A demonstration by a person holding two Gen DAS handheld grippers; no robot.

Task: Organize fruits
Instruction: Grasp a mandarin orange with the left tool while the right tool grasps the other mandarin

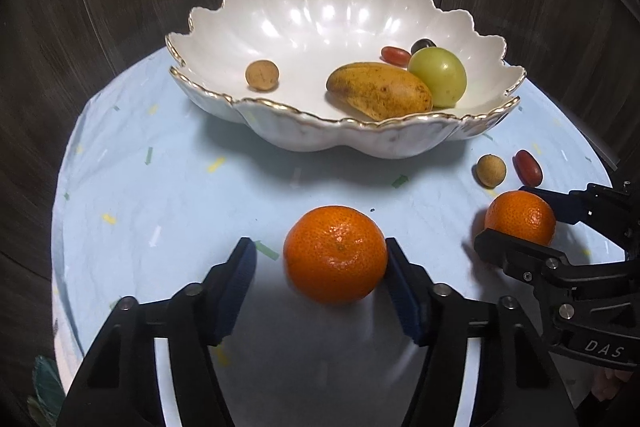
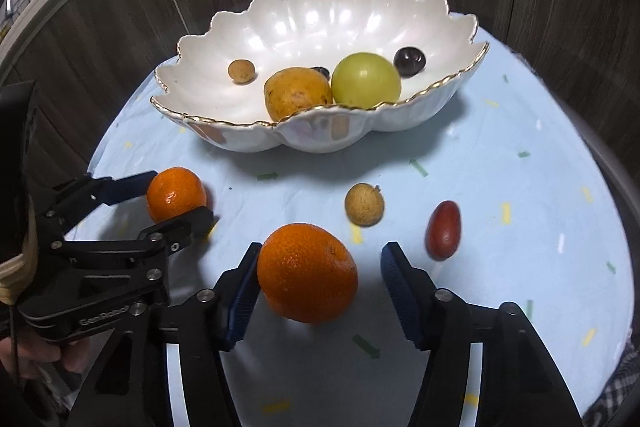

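Note:
Two mandarins lie on the light blue cloth in front of a white scalloped bowl (image 1: 260,101) (image 2: 224,123). The left mandarin (image 1: 336,253) (image 2: 176,193) sits between the jaws of my left gripper (image 1: 318,251) (image 2: 180,199). The right pad touches its skin and the left pad stands a gap away. The right mandarin (image 2: 308,273) (image 1: 520,215) sits inside my right gripper (image 2: 322,255) (image 1: 502,217). There the left pad touches and the right pad is clear of it. Both mandarins rest on the cloth.
The bowl holds a yellow mango (image 1: 378,91), a green round fruit (image 1: 438,77), a longan (image 1: 262,75), a red fruit and a dark one. A loose longan (image 2: 365,205) and a red oblong fruit (image 2: 443,230) lie on the cloth. Dark wood panels stand behind the round table.

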